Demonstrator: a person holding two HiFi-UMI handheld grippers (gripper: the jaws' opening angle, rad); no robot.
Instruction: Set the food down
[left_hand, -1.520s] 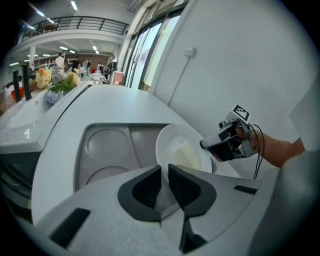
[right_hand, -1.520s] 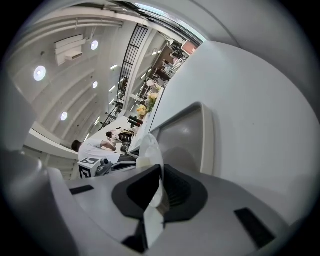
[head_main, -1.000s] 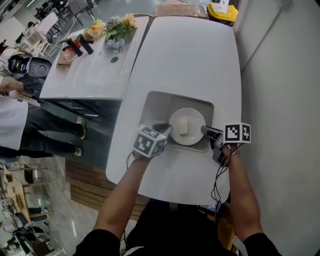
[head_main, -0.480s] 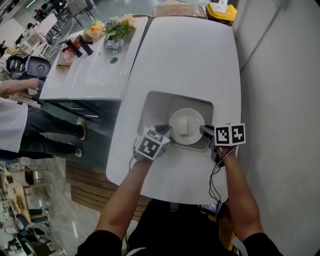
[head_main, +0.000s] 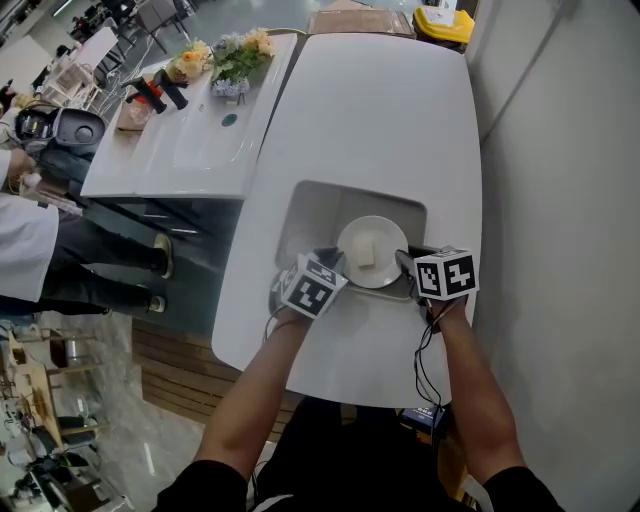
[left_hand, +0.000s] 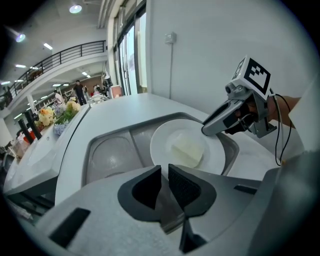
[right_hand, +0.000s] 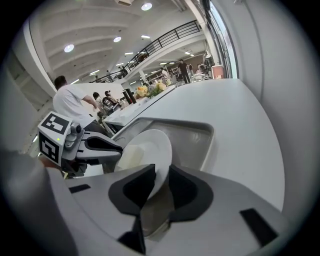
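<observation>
The left gripper (head_main: 333, 262) reaches over the left edge of the sink (head_main: 310, 215), its jaws narrow and pinching the near rim of the plate (head_main: 351, 238). The round white plate lies in the right half of the sink, which is sunk into a white table (head_main: 380, 120). The food (head_main: 367, 253), a pale cream, smooth rectangular block, lies at the plate's middle. At the sink's right edge, the right gripper (head_main: 405, 262) has jaws opening, with the plate's rim between them.
</observation>
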